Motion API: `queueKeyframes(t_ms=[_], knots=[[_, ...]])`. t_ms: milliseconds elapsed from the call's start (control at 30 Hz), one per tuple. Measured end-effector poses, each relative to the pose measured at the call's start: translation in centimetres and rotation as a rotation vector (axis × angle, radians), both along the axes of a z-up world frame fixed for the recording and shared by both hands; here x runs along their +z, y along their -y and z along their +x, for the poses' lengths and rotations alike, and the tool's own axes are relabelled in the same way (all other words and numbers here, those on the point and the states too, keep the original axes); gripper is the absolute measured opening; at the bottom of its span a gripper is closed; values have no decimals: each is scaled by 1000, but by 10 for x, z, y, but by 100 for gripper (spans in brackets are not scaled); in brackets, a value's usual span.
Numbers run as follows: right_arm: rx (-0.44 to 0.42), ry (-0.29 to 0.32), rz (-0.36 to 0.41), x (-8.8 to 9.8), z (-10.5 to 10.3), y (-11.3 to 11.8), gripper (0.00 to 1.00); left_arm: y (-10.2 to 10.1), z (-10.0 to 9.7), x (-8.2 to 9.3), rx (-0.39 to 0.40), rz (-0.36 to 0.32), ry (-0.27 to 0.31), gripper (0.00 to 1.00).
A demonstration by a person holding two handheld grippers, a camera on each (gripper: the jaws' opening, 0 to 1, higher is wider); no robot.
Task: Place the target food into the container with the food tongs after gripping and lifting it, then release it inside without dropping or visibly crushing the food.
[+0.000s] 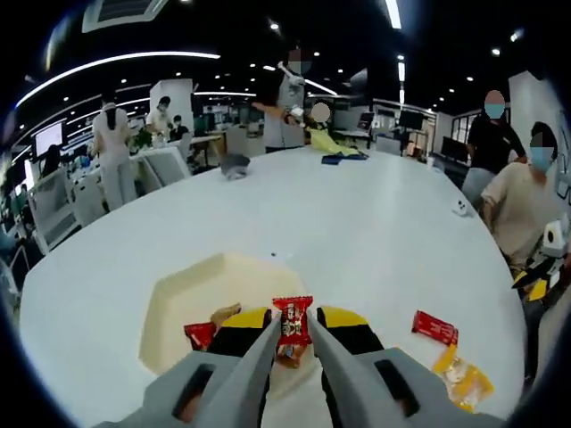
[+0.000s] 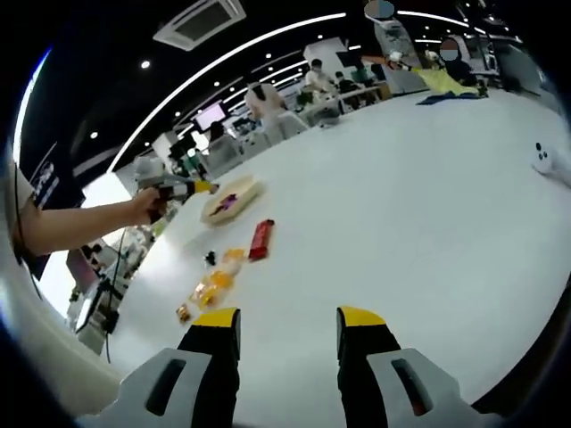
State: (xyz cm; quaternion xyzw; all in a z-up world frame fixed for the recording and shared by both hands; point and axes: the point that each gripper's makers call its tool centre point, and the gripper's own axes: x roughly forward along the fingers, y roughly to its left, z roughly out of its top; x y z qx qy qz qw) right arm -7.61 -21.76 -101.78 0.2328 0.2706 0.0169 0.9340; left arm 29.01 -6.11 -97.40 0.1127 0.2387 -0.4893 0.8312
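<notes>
The right claw (image 2: 288, 332) hangs over the white table (image 2: 428, 214), its two yellow-tipped jaws spread apart with nothing between them. Ahead to the left lie a red packet (image 2: 260, 239), yellow-orange packets (image 2: 212, 285) and a small dark bit. Beyond them sits a cream tray (image 2: 234, 198) with food in it. A person's hand (image 2: 145, 206) holds the left claw (image 2: 211, 186) just beside the tray.
</notes>
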Motion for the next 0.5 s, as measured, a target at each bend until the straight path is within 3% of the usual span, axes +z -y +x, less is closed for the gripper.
queueKeyframes(t_ms=[500], knots=[[-27, -40, 9, -9, -6, 6, 43, 20, 21, -24, 7, 18, -34, 18]])
